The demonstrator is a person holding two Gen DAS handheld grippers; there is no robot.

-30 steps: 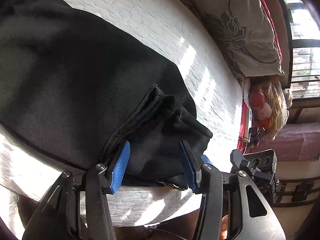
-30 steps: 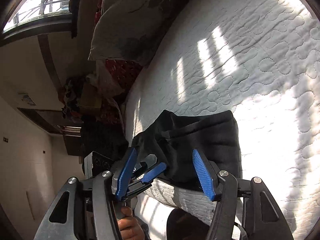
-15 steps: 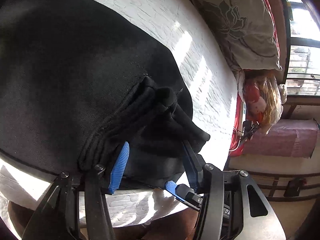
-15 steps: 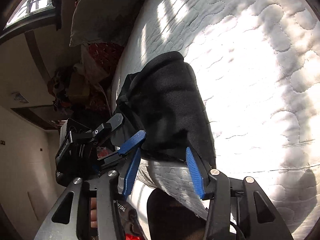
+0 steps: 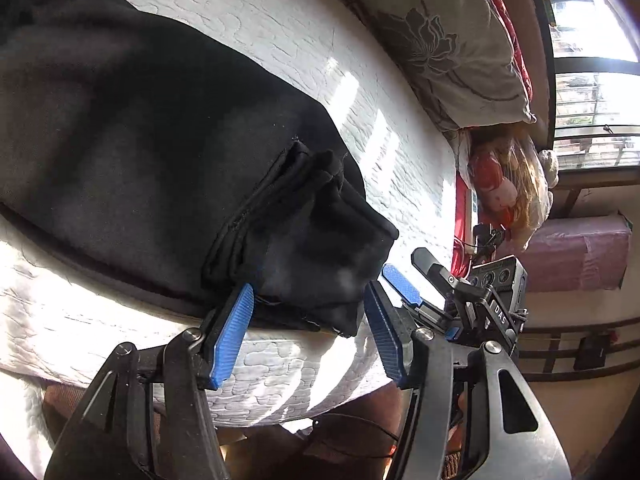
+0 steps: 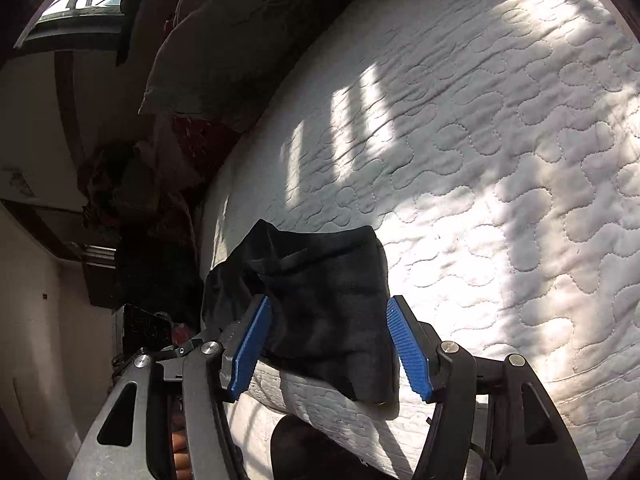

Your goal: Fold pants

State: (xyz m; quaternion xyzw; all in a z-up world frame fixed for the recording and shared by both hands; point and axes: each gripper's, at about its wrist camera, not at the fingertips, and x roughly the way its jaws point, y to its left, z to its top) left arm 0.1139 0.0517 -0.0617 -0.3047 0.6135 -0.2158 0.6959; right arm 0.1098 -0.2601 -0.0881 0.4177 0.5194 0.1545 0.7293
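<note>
Black pants (image 5: 152, 152) lie on the white quilted mattress (image 5: 280, 16), their bunched end (image 5: 320, 248) at the mattress's near edge. My left gripper (image 5: 308, 332) is open, its blue pads either side of that bunched end. The right gripper (image 5: 404, 284) shows beside it in the left wrist view. In the right wrist view the same black end (image 6: 320, 304) hangs over the mattress edge (image 6: 500, 392). My right gripper (image 6: 332, 348) is open around it, not clamped.
A grey flowered pillow (image 5: 440, 40) lies at the head of the bed, with a red-and-yellow bundle (image 5: 508, 184) below it. A window (image 5: 592, 80) and a pink covered box (image 5: 580, 252) are beyond. The bed's side drops off just under the grippers.
Both grippers have pulled back a little from the pants' end and tilted; the cloth sits between open pads as before. The right gripper shows again beside the left.
</note>
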